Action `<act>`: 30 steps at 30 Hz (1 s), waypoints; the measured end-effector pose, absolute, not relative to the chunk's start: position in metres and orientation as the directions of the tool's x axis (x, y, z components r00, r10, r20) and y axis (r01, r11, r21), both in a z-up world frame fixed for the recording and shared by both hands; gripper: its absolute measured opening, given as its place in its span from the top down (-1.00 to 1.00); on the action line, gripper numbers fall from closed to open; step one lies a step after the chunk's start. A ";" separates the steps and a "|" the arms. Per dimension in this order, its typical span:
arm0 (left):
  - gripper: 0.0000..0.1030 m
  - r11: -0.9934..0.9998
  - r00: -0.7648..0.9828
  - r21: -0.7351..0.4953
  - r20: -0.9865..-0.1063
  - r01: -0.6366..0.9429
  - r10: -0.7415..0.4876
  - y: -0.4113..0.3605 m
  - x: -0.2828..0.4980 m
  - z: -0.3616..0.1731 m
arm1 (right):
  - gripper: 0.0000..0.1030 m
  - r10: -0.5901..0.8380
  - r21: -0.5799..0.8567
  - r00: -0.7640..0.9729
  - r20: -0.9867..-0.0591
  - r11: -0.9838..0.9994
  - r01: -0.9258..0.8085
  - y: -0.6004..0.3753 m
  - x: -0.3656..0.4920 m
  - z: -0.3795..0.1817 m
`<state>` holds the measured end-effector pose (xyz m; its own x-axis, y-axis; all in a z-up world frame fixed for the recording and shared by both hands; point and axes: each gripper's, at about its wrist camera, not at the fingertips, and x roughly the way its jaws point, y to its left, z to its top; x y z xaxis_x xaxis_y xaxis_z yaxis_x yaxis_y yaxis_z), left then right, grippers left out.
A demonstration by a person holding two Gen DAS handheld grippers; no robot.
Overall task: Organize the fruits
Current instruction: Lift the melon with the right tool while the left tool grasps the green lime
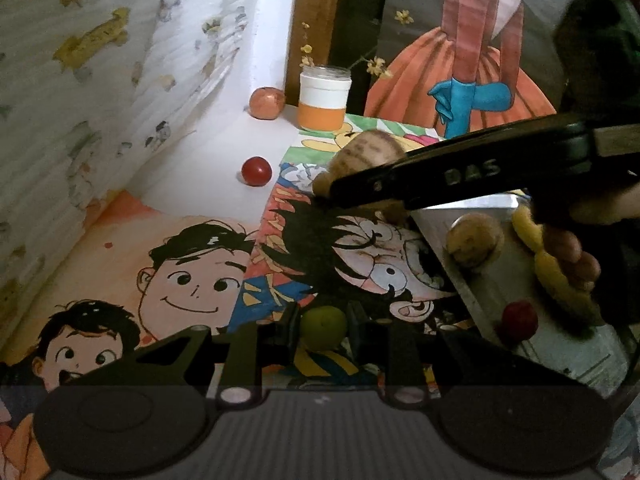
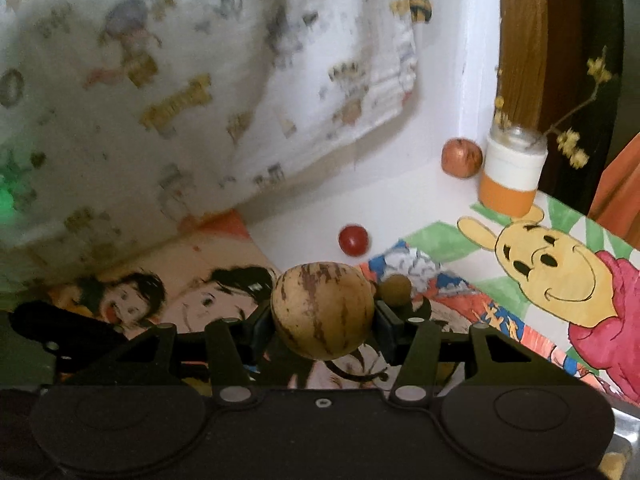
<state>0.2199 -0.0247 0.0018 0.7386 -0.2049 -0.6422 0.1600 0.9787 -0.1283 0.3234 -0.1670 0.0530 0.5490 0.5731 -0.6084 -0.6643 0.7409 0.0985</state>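
My left gripper is shut on a small green fruit just above the cartoon mat. My right gripper is shut on a tan fruit with brown streaks; it also shows in the left wrist view, held above the mat beside the metal tray. The tray holds a brown round fruit, a small red fruit and a yellow banana. A small red fruit lies on the white surface. A small brown fruit lies just past the right fingers.
An orange-red fruit sits in the back corner next to a white and orange jar with dried flowers. A patterned cloth hangs on the left. Cartoon drawings cover the table.
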 end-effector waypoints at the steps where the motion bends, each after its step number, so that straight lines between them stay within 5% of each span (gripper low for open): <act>1: 0.47 0.979 0.742 -0.133 -0.638 0.157 -0.206 -0.024 0.218 0.004 | -0.05 0.575 0.100 0.558 -0.598 0.745 -0.660 -0.170 0.319 0.057; 11: 0.47 0.975 0.764 -0.162 -0.605 0.155 -0.222 -0.031 0.201 0.024 | -0.05 0.487 0.082 0.696 -0.528 0.844 -0.529 -0.216 0.275 0.084; 30: 0.46 0.942 0.736 -0.167 -0.589 0.292 -0.333 -0.099 0.174 0.035 | -0.05 0.272 0.112 0.800 -0.534 0.961 -0.251 -0.312 0.166 0.060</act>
